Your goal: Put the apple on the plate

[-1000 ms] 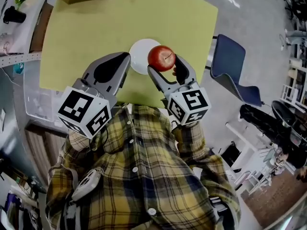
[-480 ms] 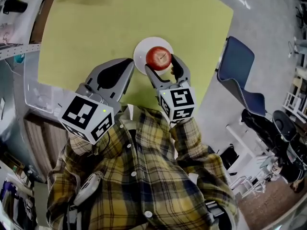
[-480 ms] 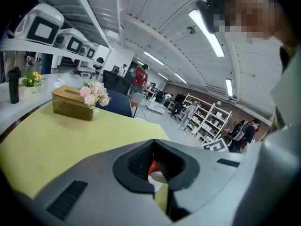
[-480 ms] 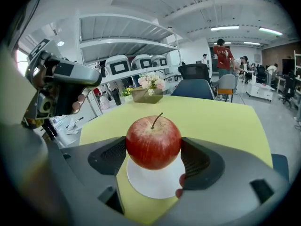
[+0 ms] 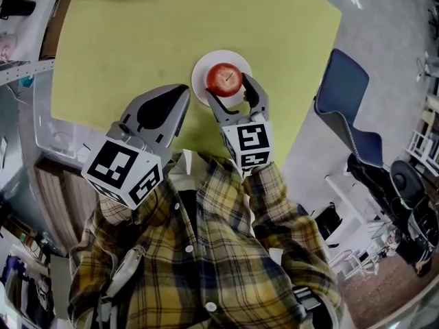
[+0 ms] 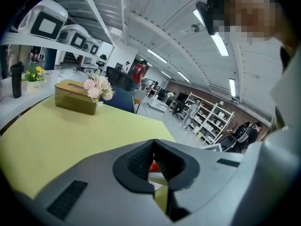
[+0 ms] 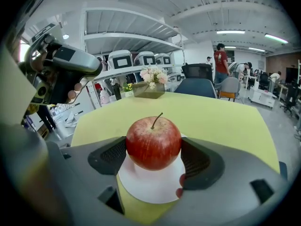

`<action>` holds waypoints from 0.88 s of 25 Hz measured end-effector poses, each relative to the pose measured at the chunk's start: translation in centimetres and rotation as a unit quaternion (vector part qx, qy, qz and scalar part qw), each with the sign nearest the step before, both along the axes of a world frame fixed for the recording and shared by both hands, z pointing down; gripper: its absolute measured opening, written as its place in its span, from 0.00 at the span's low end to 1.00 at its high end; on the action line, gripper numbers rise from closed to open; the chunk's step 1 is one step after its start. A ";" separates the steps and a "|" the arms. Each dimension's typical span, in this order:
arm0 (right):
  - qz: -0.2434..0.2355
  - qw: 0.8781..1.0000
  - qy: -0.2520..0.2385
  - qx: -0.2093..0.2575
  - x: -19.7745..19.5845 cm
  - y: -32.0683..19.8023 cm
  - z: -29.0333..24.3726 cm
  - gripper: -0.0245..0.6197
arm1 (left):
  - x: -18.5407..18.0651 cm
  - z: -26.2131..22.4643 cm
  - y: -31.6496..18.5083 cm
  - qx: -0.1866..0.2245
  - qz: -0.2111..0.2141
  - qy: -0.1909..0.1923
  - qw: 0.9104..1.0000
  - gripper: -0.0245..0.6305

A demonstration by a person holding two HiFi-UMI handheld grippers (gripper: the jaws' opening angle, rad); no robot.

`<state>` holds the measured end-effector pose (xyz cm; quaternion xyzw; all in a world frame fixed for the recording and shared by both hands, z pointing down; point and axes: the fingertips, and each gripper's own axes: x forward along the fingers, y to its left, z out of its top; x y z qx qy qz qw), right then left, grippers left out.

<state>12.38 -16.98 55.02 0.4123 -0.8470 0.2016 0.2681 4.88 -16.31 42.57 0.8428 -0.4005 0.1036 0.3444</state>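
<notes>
Apple held over the plate
Right gripper (image 5: 232,96) clamps the apple (image 7: 153,142) between its jaws, over the white plate (image 7: 150,188). Left gripper (image 5: 181,93) beside it is closed and empty. Yellow-green table (image 5: 137,46), shelves (image 7: 131,36) beyond.

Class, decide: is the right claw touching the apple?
Touching. In the right gripper view, both jaws of the right claw press against the sides of the apple.

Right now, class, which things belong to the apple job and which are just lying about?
Job: apple, white plate, right gripper gripping the apple.
Lying about: tan box, flowers, black bottle, blue chair, left gripper, shut and empty.
</notes>
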 end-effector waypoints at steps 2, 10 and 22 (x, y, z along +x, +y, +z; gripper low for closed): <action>-0.007 1.000 0.006 0.003 0.1 0.2 0.4 0.58 | 0.5 0.0 0.2 -0.001 0.004 0.000 1.000 0.05; 0.000 1.000 0.001 0.004 0.1 0.5 1.0 0.58 | 0.6 -0.1 0.5 -0.001 0.011 0.000 1.000 0.05; -0.014 1.000 0.004 -0.024 0.3 0.6 1.5 0.58 | 1.1 0.1 0.8 -0.002 0.009 0.001 1.000 0.05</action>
